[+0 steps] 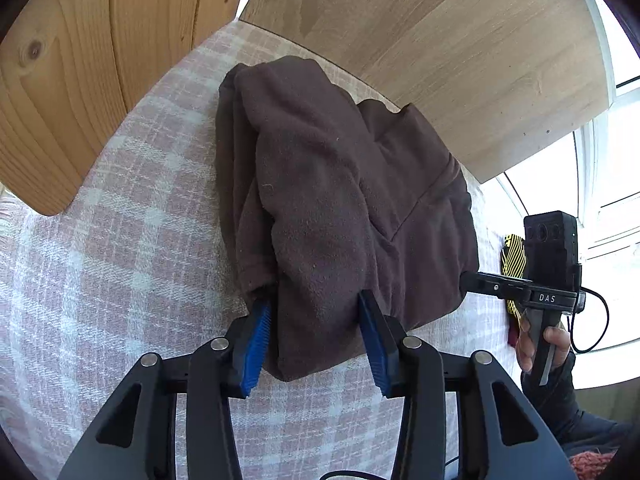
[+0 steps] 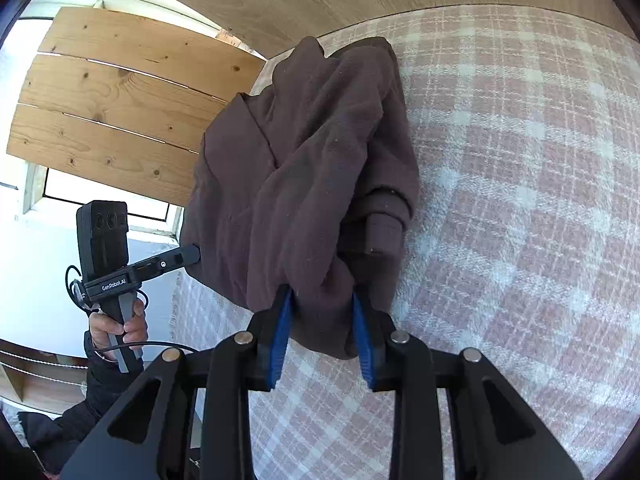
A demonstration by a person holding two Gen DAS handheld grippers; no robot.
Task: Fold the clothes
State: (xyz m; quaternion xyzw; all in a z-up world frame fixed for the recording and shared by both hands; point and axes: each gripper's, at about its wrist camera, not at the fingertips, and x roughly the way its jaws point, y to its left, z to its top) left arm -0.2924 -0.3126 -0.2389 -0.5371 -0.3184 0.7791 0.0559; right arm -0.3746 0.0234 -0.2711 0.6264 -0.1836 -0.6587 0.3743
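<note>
Your left gripper (image 1: 316, 316) points steeply down at the brown fleece garment (image 1: 340, 200), which lies bunched in a rough fold on the pink-and-white checked blanket (image 1: 120, 220), up near the wooden panel (image 1: 440, 48) at 12 o'clock. Its blue pads (image 1: 258, 340) are partly spread and pinch a thick fold of the garment's near hem; the cloth fills the gap and presses both pads. Your right gripper (image 2: 320, 320) also tilts down and grips the opposite edge the same way, blue pads (image 2: 362, 336) partly apart with a wad of fleece bunched between them. In the left wrist view your right hand (image 1: 540, 344) shows at 3 o'clock, wrapped round the handle below its camera block, the fingers reaching into the garment's side. In the right wrist view your left hand (image 2: 116, 328) sits at 8 o'clock, fist closed on the handle, dark sleeve (image 2: 100, 384) below it.
</note>
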